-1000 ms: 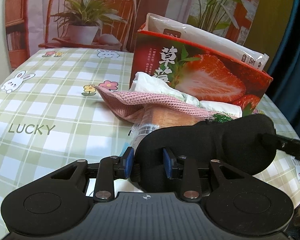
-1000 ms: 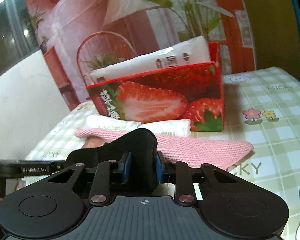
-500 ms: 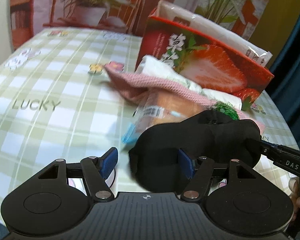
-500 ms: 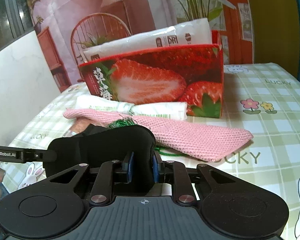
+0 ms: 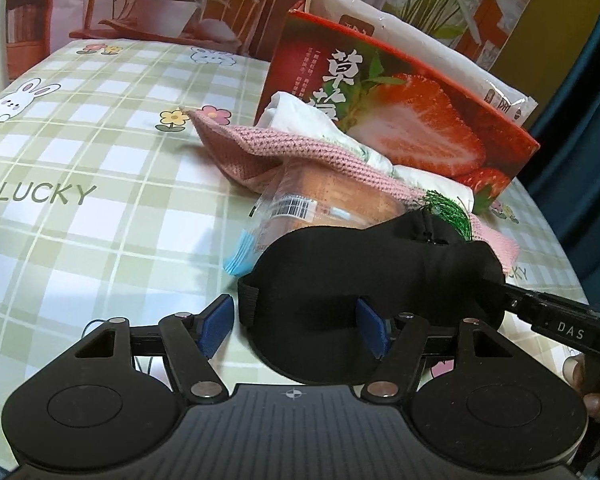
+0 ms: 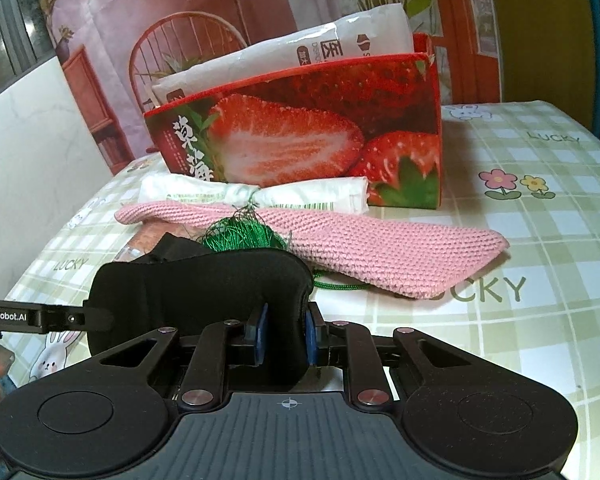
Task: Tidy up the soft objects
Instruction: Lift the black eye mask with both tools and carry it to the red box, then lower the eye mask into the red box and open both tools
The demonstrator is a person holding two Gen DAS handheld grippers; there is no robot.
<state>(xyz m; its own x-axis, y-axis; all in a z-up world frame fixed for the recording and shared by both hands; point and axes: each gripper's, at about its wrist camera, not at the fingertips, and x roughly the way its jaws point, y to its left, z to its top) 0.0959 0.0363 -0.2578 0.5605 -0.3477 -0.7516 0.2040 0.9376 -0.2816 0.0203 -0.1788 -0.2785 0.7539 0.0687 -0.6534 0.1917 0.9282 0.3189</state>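
And the left claw (image 5: 296, 330) lets go! Its jaws have just sprung wide; the black sleep mask (image 5: 372, 280) sits between the blue pads but they no longer press it. The right claw (image 6: 283, 338) is pinched narrow on the mask's other end, carrying it alone just above the desk (image 5: 80, 152). Looks like a one-handed trip to the strawberry box (image 6: 320, 136) behind the pink knit cloth (image 6: 372, 244).

Illumination is even, soft indoor light from above. The glossy counter (image 5: 100, 168) shows pale glare patches. Shadows beneath objects are faint. Both views are sharp at centre. Fisheye distortion bends straight lines near the edges; corners are vignetted black.
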